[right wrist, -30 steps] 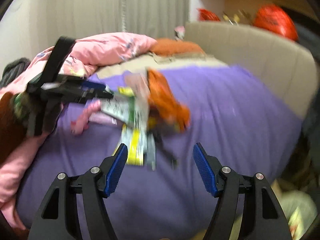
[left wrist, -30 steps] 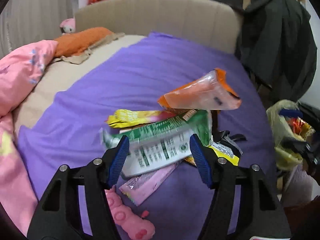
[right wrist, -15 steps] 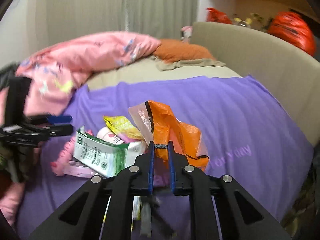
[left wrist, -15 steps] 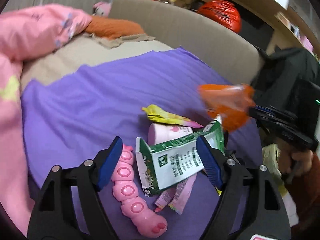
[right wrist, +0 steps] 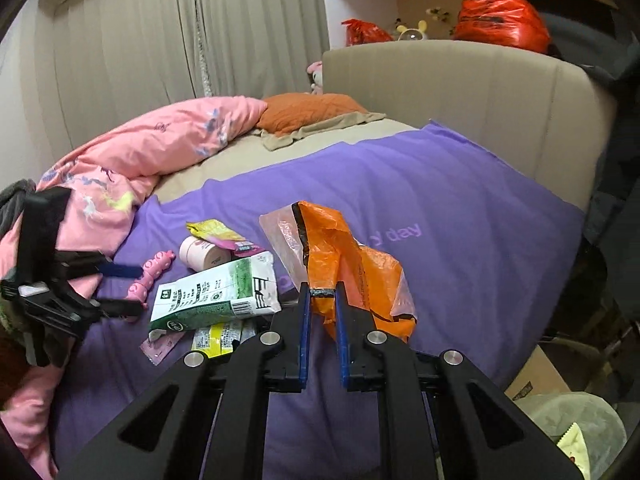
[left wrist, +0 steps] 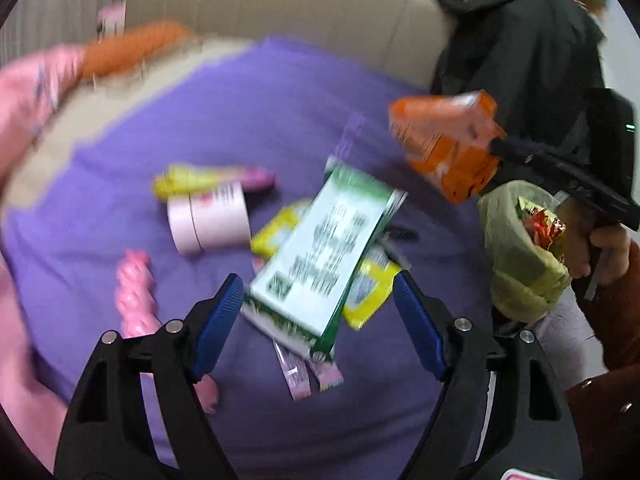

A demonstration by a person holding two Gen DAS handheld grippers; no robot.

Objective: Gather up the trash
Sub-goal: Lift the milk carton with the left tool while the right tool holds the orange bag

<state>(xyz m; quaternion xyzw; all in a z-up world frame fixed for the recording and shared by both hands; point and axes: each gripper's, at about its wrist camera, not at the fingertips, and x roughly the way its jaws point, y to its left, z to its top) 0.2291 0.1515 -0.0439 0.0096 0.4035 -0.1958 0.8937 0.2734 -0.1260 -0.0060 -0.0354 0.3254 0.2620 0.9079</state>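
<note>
I see a pink tub (right wrist: 202, 254), a pink toy (right wrist: 150, 276) and yellow wrappers (right wrist: 218, 338) crowding the purple blanket (right wrist: 460, 248) around the green-and-white carton (right wrist: 216, 292). My right gripper (right wrist: 320, 300) is clamped on the orange wrapper (right wrist: 344, 268), which stands up toward 12 o'clock from its tips. My left gripper (left wrist: 318, 316) hangs spread wide over the carton (left wrist: 324, 256); its blue pads (left wrist: 218, 314) are clear of it. A trash bag (left wrist: 516, 256) sits at 3 o'clock.
</note>
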